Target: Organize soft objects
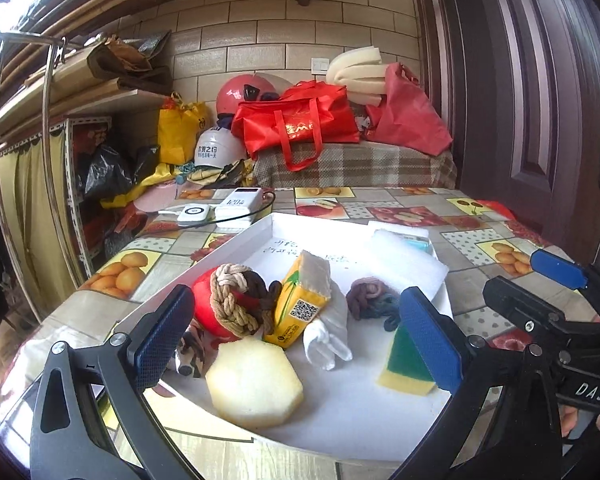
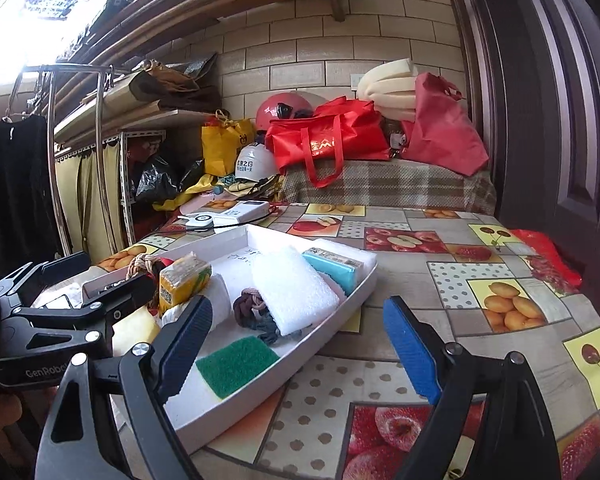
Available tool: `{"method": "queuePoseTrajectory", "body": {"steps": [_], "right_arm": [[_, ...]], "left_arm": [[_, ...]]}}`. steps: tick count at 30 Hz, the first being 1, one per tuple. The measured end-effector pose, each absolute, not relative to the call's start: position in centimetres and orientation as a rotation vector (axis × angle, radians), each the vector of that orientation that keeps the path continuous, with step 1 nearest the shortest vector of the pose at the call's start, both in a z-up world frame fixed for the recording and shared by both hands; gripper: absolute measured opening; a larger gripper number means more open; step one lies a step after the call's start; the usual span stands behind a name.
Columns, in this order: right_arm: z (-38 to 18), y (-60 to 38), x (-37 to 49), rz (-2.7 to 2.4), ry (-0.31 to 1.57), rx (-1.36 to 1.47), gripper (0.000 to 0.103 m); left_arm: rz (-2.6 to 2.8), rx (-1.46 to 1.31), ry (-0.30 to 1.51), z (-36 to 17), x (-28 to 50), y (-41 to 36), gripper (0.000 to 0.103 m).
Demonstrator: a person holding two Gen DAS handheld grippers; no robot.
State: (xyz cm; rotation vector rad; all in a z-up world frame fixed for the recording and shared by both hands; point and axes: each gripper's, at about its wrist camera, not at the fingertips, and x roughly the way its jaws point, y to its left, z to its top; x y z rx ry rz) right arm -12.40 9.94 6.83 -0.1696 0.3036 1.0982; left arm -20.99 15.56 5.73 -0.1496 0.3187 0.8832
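A white tray on the fruit-print table holds soft things: a pale hexagonal sponge, a red ball wrapped in knotted rope, a yellow tissue pack, a white rolled cloth, a purple yarn knot, a green-and-yellow scouring sponge, a white foam sheet and a teal pack. My left gripper stands open over the tray's near end with nothing gripped. My right gripper stands open by the tray's right rim, empty.
Two white power banks with cables lie at the table's far left. Behind the table a plaid-covered bench carries red bags, helmets and foam. A dark door runs along the right. A red bag lies at the table's right edge.
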Motion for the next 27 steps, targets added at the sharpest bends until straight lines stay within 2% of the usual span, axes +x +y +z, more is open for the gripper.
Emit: {"method": "queuePoseTrajectory", "body": {"steps": [4, 8, 12, 17, 27], "right_arm": [[7.4, 7.2, -11.4, 1.07, 0.299, -0.101, 0.088], [8.6, 3.0, -10.9, 1.012, 0.197, 0.005, 0.088], [8.6, 1.2, -11.7, 0.964, 0.176, -0.051, 0.088], [8.6, -0.8, -12.9, 0.785, 0.113, -0.062, 0.088], [8.2, -2.9, -10.9, 0.706, 0.211, 0.043, 0.088]], "left_arm": [[0.921, -0.092, 0.324, 6.0, -20.7, 14.0, 0.103], [0.967, -0.127, 0.373, 5.9, -20.8, 13.6, 0.103], [0.897, -0.231, 0.353, 5.7, -21.9, 13.6, 0.103], [0.962, -0.167, 0.336, 6.1, -21.8, 12.0, 0.103], [0.945, -0.115, 0.418, 5.7, -20.4, 11.4, 0.103]]}}
